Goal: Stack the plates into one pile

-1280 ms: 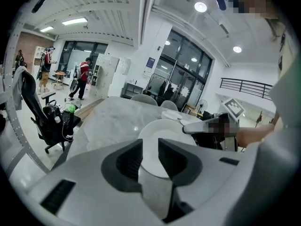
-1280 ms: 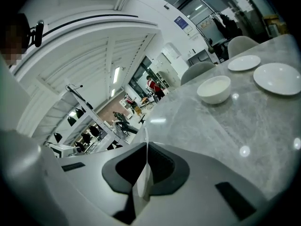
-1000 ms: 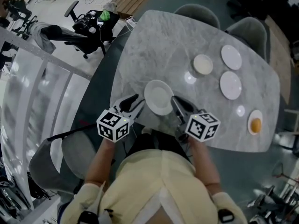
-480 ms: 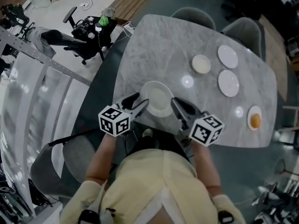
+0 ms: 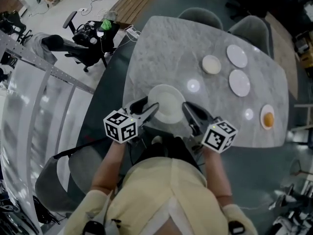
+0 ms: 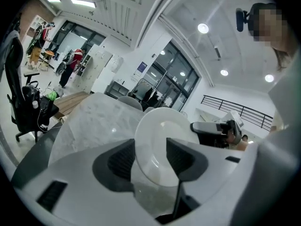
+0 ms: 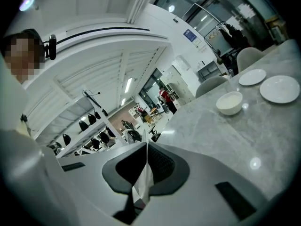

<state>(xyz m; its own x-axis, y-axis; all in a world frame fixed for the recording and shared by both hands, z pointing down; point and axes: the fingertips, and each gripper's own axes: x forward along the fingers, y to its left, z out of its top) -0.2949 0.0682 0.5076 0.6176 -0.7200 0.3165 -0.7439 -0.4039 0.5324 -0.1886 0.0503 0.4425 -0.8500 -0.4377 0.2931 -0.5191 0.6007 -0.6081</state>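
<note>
Plate (image 5: 166,103) in right tool (image 5: 187,108), angled slightly downward

Left hand-held gripper (image 6: 150,145), its jaws just opened wide, a tilted white plate (image 6: 162,124) between them. Right hand-held gripper (image 6: 197,126) at the plate's right rim. Marble tabletop (image 6: 91,121) lies beyond.

Three white plates: the near plate (image 5: 166,103), the mid plate (image 5: 239,82) and the far plate (image 5: 236,56). One bowl (image 5: 211,64). One small dish (image 5: 266,108), with one orange thing (image 5: 267,118) on it. That makes five pieces of crockery on or over the one desk (image 5: 161,48). Three grey chairs: the left chair (image 5: 198,14) and the right chair (image 5: 249,26) beyond the desk, the near chair (image 5: 73,166) at lower left. One black office chair (image 5: 68,40) off to the side.
</note>
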